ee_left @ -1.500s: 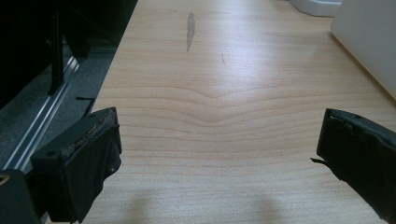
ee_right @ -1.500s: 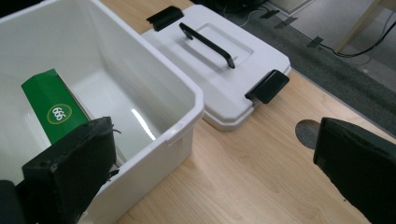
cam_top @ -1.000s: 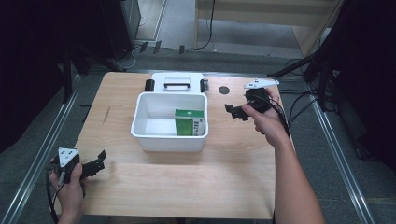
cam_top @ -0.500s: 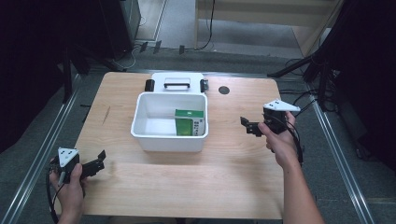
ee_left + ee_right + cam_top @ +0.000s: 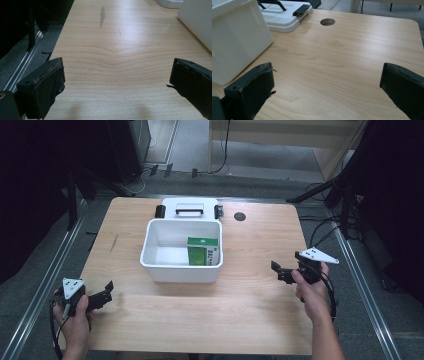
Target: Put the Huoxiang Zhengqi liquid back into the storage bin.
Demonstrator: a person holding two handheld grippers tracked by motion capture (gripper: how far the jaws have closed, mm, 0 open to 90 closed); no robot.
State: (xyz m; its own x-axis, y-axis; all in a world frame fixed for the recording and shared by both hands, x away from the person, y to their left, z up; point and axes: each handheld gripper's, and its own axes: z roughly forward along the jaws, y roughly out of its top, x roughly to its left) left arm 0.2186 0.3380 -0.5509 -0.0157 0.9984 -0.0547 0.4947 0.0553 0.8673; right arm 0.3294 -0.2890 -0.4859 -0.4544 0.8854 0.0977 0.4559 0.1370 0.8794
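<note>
Item 1. White bin [image 5: 181, 270]: the landmark, open-topped, at the middle of the wooden table [image 5: 200, 320]. In the right gripper view its outer wall [image 5: 234, 42] stands at the left, apart from my jaws.

Item 2. Green carton [image 5: 202, 251]: upright inside the bin, against its right wall. Nothing touches it. I judge the placing step done.

Item 3. White lid [image 5: 189, 210]: flat on the table just behind the bin, touching or nearly touching its far rim; black handle on top, a black latch at each end. In the right gripper view it [image 5: 283, 17] lies beyond the bin. It is not on the bin, so closing is what I judge to be left.

Item 4. My right gripper [image 5: 284, 273]: to the right of the bin, well apart from it, low over bare wood. Jaws spread wide, nothing between them.

Item 5. My left gripper [image 5: 102, 296]: to the left of the bin and nearer me, near the table's front edge. Jaws likewise wide apart and empty; in the left gripper view a corner of the bin [image 5: 197, 22] shows at the right.

Item 6. Round hole [image 5: 240, 216] in the tabletop: behind the bin, to the right of the lid.

Status: contents in, lid off, both claws free. My estimate is roughly halfway, if the lid is to go on and latch.
</note>
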